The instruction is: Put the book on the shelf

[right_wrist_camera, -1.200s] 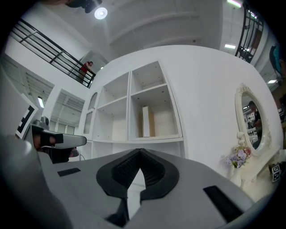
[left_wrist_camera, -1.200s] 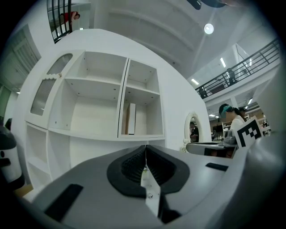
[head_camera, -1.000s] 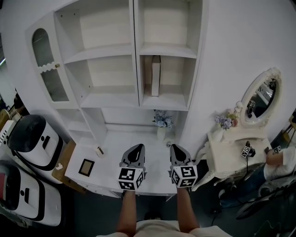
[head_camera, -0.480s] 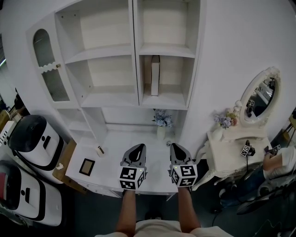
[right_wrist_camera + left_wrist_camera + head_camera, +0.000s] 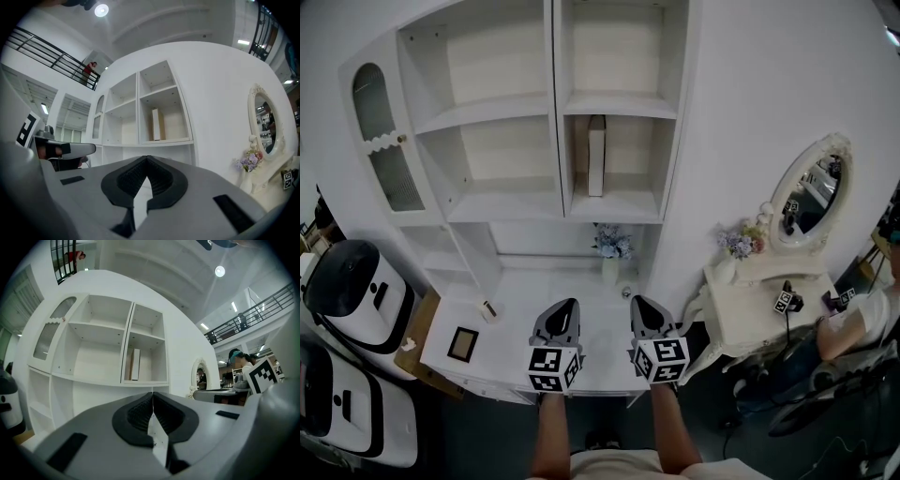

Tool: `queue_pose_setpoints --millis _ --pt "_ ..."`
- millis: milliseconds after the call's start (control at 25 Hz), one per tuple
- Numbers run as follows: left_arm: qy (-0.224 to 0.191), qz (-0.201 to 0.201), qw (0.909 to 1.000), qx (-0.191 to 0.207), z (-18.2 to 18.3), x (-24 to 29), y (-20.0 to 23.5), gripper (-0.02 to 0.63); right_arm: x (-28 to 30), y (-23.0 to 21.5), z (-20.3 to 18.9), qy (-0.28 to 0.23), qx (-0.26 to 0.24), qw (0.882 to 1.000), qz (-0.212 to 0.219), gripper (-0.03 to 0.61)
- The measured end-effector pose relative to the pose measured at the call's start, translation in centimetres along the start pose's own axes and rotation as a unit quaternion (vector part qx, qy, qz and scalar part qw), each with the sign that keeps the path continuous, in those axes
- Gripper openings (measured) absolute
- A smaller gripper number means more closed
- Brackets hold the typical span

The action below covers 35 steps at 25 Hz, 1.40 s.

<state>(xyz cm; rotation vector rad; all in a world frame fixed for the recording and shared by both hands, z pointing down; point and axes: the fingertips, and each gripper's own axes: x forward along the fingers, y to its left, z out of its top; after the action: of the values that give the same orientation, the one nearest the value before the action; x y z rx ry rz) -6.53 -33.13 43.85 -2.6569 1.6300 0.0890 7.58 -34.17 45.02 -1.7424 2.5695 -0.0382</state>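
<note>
Shelf [image 5: 623, 208] book [image 5: 596, 155]; desk frame [image 5: 462, 343] overhead only

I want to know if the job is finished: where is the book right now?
In the head view, the book stands upright in the shelf unit's right-hand column, in the compartment under the top one, near the central divider and above the flower vase.

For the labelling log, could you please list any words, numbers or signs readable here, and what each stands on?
No readable text.
The book shows a plain white side.
The left gripper and right gripper carry only black-and-white square markers, no letters.
The tags on the side table are likewise patterns.
</note>
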Motion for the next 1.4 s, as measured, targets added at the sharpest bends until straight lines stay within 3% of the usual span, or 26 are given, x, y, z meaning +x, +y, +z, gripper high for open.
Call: queue_pose_setpoints --millis 1400 --pt "0.009 0.023 0.9996 -0.016 -1.4 -0.6 3.3 0.017 2.2 1.5 -1.1 0.015 0.040 0.999 0.011 0.026"
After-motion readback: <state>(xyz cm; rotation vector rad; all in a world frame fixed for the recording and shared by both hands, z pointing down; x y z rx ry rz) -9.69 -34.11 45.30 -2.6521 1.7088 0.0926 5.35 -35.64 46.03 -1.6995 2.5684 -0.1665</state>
